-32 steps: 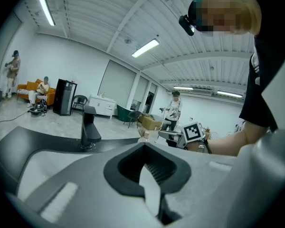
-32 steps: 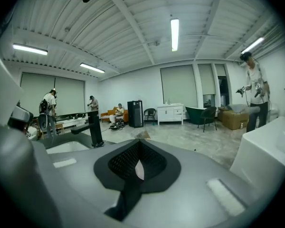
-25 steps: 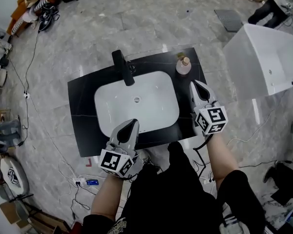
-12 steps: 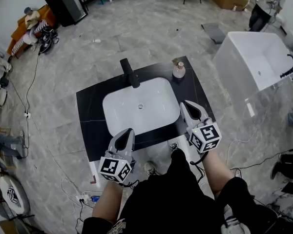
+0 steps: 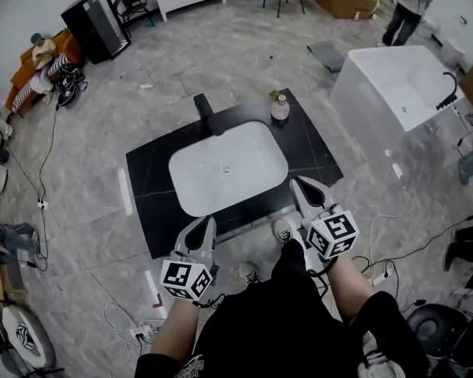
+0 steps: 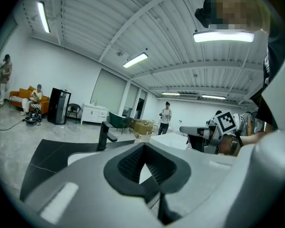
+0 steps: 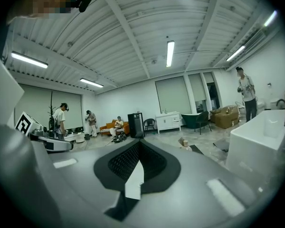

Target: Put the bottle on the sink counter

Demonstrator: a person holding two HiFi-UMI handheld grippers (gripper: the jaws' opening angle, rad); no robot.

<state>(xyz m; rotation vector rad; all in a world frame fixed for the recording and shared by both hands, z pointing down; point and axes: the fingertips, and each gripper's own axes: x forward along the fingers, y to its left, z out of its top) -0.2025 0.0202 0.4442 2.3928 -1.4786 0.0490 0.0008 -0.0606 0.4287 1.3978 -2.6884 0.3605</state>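
Small pinkish bottle with a tan cap [image 5: 280,109] stands upright on the black rectangular sink counter [image 5: 311,152], at its far right corner, top centre of frame. It is right of the black faucet [image 5: 206,114] and beyond the white basin [image 5: 229,168]. Left gripper [image 5: 208,224] is lower centre-left, tips at the counter's near edge, jaws closed tip to tip, nothing between. Right gripper [image 5: 298,184] is lower centre-right by the counter's near right edge, jaws also pressed together, empty. Both are well apart from the bottle. White bathtub [image 5: 394,93] sits upper right.

floor: grey marble tiles [image 5: 221,46] | white bathtub [image 5: 394,93] | orange sofa [image 5: 35,65] | ceiling strip lights [image 7: 170,52]
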